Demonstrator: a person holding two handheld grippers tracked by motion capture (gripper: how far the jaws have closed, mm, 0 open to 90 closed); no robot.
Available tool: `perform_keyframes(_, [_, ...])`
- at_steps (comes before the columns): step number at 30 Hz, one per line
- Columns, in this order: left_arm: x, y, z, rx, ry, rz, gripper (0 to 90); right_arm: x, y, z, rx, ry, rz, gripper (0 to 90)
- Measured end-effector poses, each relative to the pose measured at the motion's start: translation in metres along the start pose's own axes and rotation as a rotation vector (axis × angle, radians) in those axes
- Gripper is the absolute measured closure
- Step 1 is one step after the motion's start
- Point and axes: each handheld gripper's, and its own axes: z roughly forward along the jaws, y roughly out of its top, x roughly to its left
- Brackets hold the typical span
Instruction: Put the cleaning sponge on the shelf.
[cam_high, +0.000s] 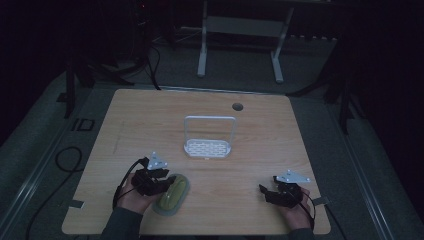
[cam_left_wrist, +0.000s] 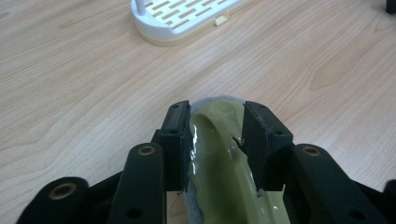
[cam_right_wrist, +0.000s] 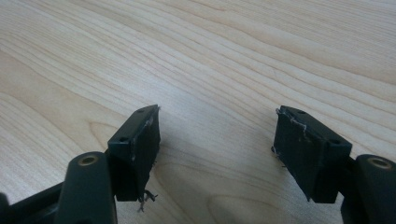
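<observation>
Left gripper (cam_high: 167, 182) at 7 o'clock on table (cam_high: 130, 120): jaws straddling the olive-green brush (cam_high: 171, 195), whether gripping I cannot tell. White rack (cam_high: 207, 148) sitting at centre. Right gripper (cam_high: 264, 191) at 5 o'clock, jaws spread wide, grasping nothing.

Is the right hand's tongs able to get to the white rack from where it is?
Probably yes. The right tongs stand open with nothing between them, and bare table lies between them and the white rack.
</observation>
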Motion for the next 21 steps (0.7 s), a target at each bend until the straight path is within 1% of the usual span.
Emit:
perform_keyframes(6, [-0.009, 0.005, -0.003, 0.017, 0.001, 0.023, 57.3, 0.000, 0.000, 0.000, 0.000, 0.000, 0.000, 30.8])
perform_keyframes(10, [-0.013, 0.008, 0.000, 0.055, 0.006, 0.034, 52.0, 0.000, 0.000, 0.000, 0.000, 0.000, 0.000, 30.8])
perform_keyframes(14, [-0.016, 0.009, 0.002, 0.068, 0.004, 0.036, 50.5, 0.000, 0.000, 0.000, 0.000, 0.000, 0.001, 30.8])
perform_keyframes(19, [-0.020, 0.011, 0.004, 0.108, 0.008, 0.044, 48.7, 0.000, 0.000, 0.000, 0.000, 0.000, 0.000, 30.8])
perform_keyframes(21, [-0.022, 0.012, 0.005, 0.117, 0.013, 0.041, 47.9, 0.000, 0.000, 0.000, 0.000, 0.000, 0.001, 30.8])
